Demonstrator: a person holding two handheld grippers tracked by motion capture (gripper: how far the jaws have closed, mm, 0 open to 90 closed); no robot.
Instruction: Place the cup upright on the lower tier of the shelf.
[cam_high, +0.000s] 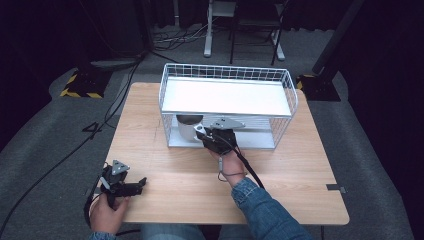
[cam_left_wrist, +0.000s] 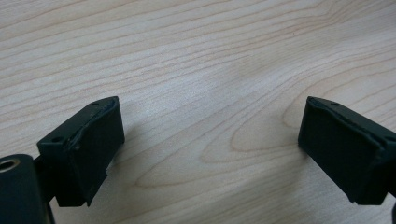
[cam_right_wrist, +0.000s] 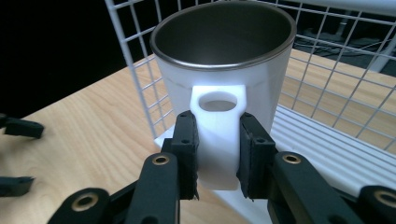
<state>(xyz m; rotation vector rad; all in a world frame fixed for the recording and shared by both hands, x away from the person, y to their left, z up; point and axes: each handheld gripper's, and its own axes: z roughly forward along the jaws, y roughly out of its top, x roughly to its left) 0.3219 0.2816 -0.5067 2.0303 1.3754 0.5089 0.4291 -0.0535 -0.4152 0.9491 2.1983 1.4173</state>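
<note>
Between right gripper (cam_right_wrist: 217, 156) jaws, mug handle (cam_right_wrist: 218, 135)

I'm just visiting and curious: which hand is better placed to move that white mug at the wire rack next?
The right. The right gripper already has its jaws clamped on the handle of the white mug at the wire rack. The left gripper rests open on the table, far from the mug.

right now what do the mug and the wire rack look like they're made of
Mug: white, smooth, likely plastic or coated shell with a moulded handle; the grey, dully reflective inside and rim suggest brushed steel. Wire rack: thin white grid wires, probably coated metal, with flat matte white shelves.
</note>
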